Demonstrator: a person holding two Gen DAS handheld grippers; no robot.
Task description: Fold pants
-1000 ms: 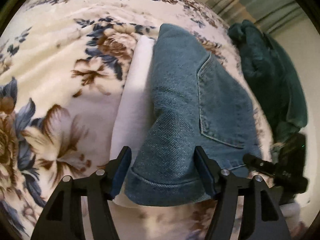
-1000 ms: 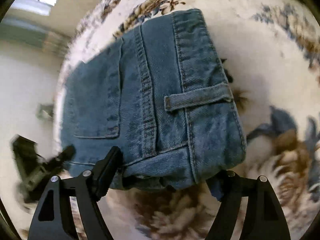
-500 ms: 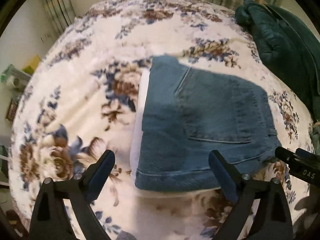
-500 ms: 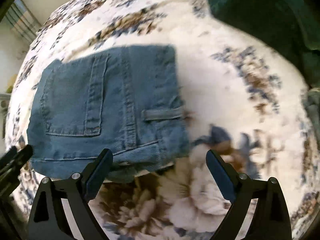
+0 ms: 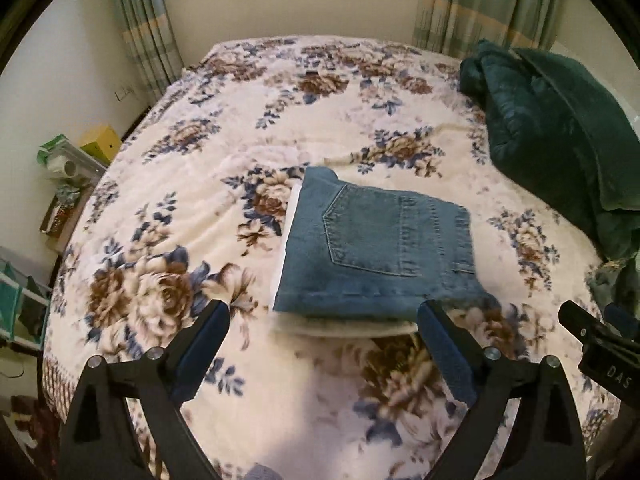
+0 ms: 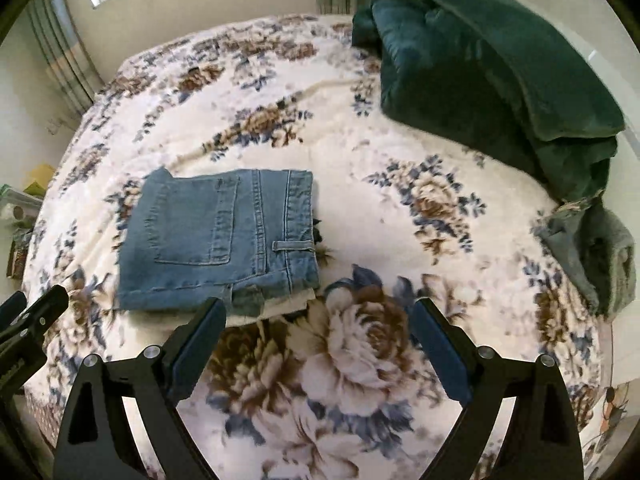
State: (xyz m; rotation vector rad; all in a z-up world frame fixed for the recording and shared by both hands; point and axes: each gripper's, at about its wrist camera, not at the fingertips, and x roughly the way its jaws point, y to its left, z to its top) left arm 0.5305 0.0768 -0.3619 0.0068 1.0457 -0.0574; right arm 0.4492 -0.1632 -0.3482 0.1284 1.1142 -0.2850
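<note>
- A pair of blue denim pants (image 5: 376,252), folded into a compact rectangle with a back pocket facing up, lies flat on a bed covered by a cream blanket printed with brown and blue flowers (image 5: 248,120).
- The pants rest on top of a folded white cloth (image 5: 286,240), whose edge shows along the side and front of the denim; the two appear stacked as a neat pile.
- The black left gripper (image 5: 322,344) hovers just in front of the pants, jaws spread wide and holding nothing.
- The black right gripper (image 6: 318,340) also hangs in front of the pants, jaws wide apart and empty.
- Both grippers stand clear of the pants, which suggests the folding is finished and the bundle has been let go.
- A dark green quilted bedcover (image 6: 500,80) sits bunched well beyond the pants, towards the bed's far corner, out of the way of the folding.
</note>
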